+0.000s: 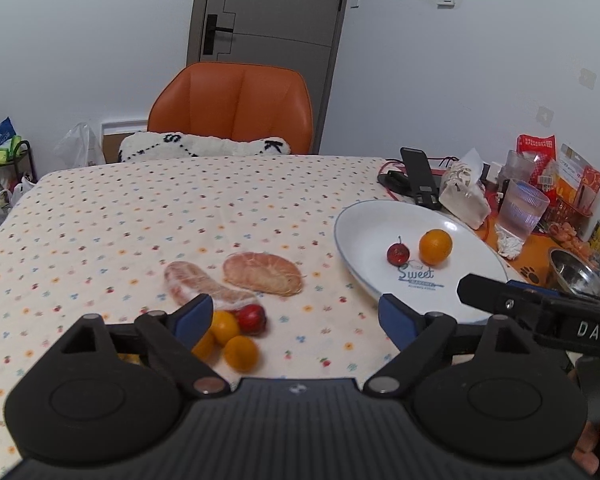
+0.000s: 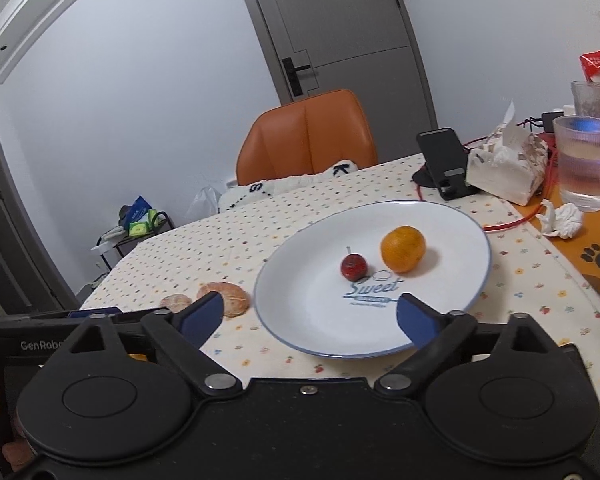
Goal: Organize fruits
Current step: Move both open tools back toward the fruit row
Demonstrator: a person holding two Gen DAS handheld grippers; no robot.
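A white plate holds an orange and a small red fruit. On the dotted cloth lie two peeled pomelo pieces, and close to me a cluster of small oranges with another red fruit. My left gripper is open, its left pad over that cluster, nothing between the fingers. My right gripper is open above the plate's near rim, empty.
An orange chair stands behind the table. At the right are a phone stand, tissue pack, ribbed glass, crumpled tissue, snack bags and a metal bowl. The right gripper's body crosses the left view.
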